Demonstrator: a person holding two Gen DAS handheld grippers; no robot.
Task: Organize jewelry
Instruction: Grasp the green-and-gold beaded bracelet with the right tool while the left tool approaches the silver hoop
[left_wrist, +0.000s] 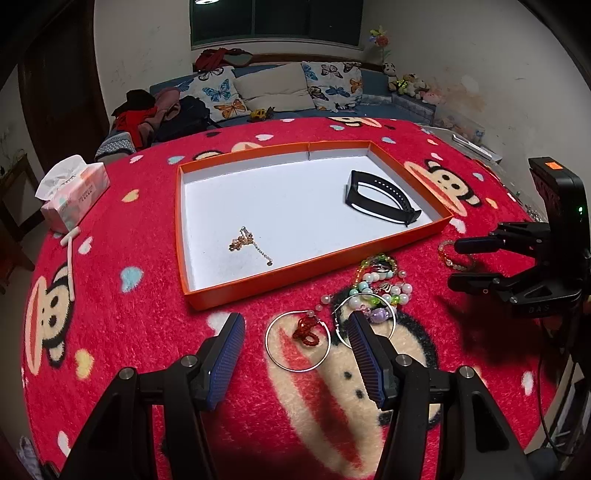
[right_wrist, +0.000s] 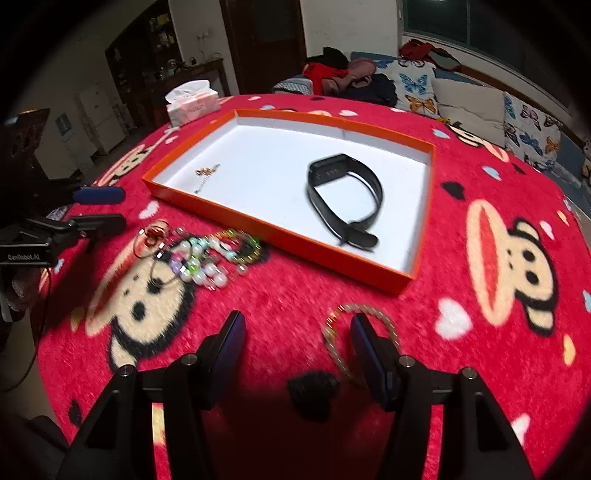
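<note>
Sorting jewelry: a black wristband (left_wrist: 382, 197) and a gold chain (left_wrist: 248, 240) lie in the orange tray (left_wrist: 236, 291); hoop earrings (left_wrist: 297, 339), a bead pile (left_wrist: 376, 286) and a beaded bracelet (right_wrist: 360, 339) wait on the red-covered tabletop (left_wrist: 129, 314). Both grippers, left (left_wrist: 295, 341) and right (right_wrist: 297, 341), hover with fingers apart, empty.

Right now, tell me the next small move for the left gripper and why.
Probably ease the left gripper down and close on the red knotted charm. Its fingers stand open either side of it, the charm lies loose on the red cloth, and the orange tray holds only a watch band and a chain.
</note>
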